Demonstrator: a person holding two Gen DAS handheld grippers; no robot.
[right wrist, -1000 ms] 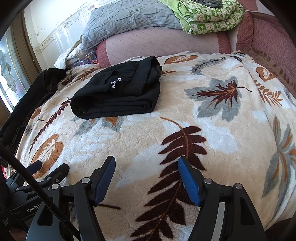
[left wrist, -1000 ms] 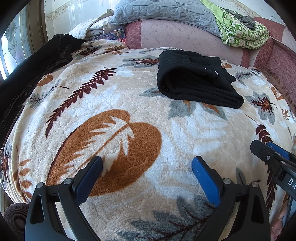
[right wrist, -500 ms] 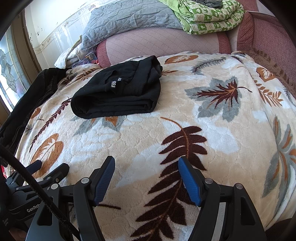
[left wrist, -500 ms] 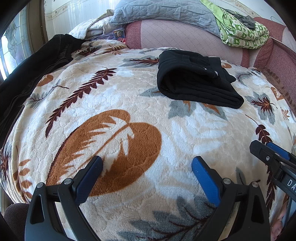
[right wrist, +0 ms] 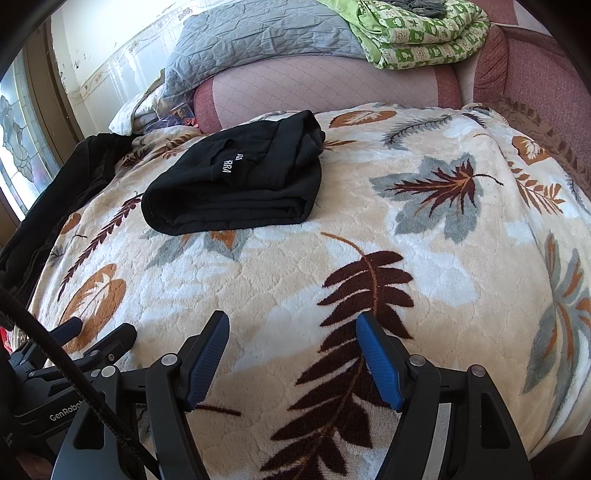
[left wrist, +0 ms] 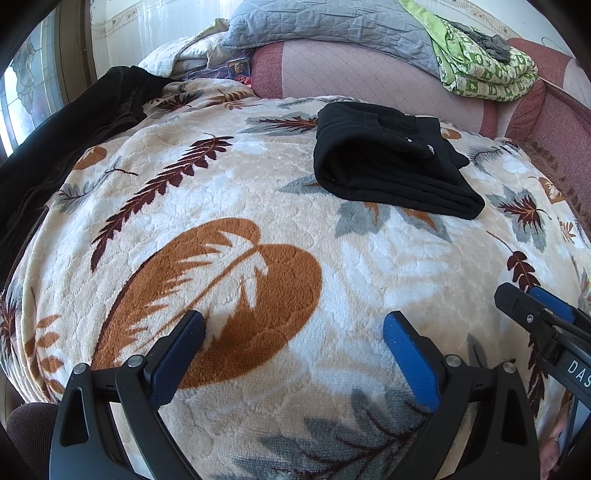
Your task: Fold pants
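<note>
The black pants [left wrist: 391, 166] lie folded into a compact stack on the leaf-patterned blanket [left wrist: 258, 229], toward the far side; they also show in the right wrist view [right wrist: 240, 184] with white lettering on top. My left gripper [left wrist: 293, 330] is open and empty, low over the blanket's near part, well short of the pants. My right gripper [right wrist: 291, 334] is open and empty, also near the front edge. Each gripper appears at the edge of the other's view.
A dark garment [left wrist: 55, 147] is draped along the blanket's left edge. A pink padded backrest [left wrist: 369, 74] runs behind, with a grey quilt [left wrist: 332, 22] and a green patterned blanket [left wrist: 480, 66] on top. A window is at far left.
</note>
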